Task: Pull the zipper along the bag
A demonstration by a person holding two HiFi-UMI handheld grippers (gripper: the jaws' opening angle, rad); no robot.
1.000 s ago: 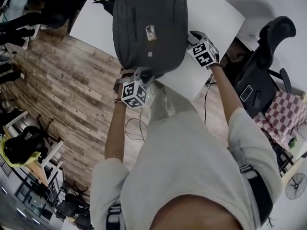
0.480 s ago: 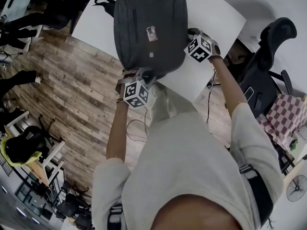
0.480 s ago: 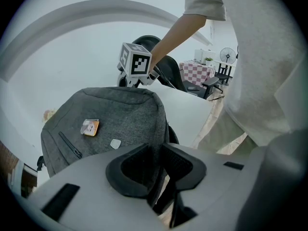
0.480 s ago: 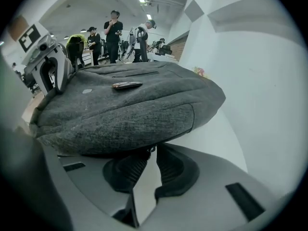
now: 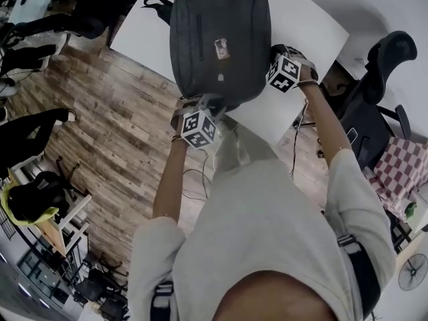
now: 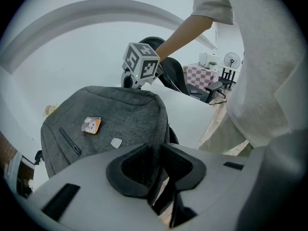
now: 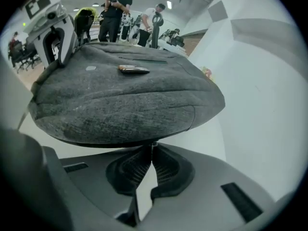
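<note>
A grey backpack [image 5: 221,42] lies flat on the white table [image 5: 304,19], with an orange tag [image 5: 219,47] on its top. My left gripper [image 5: 207,105] is at the bag's near edge. It is shut on a fold of that edge [image 6: 159,129], which runs down between the pads. My right gripper [image 5: 273,52] is at the bag's right side, low against the seam. Its jaws have just been closing, and they now meet on a small zipper pull [image 7: 153,145] at their tips. The bag [image 7: 125,95] bulges just above those jaws. The zipper line itself is hidden under the bulge.
A black office chair [image 5: 381,79] stands right of the table, with a checked cloth [image 5: 401,166] beyond it. The table's near edge [image 5: 261,122] runs just below the bag, above wooden floor [image 5: 114,132]. People stand at the far left [image 5: 33,39].
My right gripper has rolled at the bag's right side and its cube now shows a different face. The left gripper keeps its hold at the near edge.
</note>
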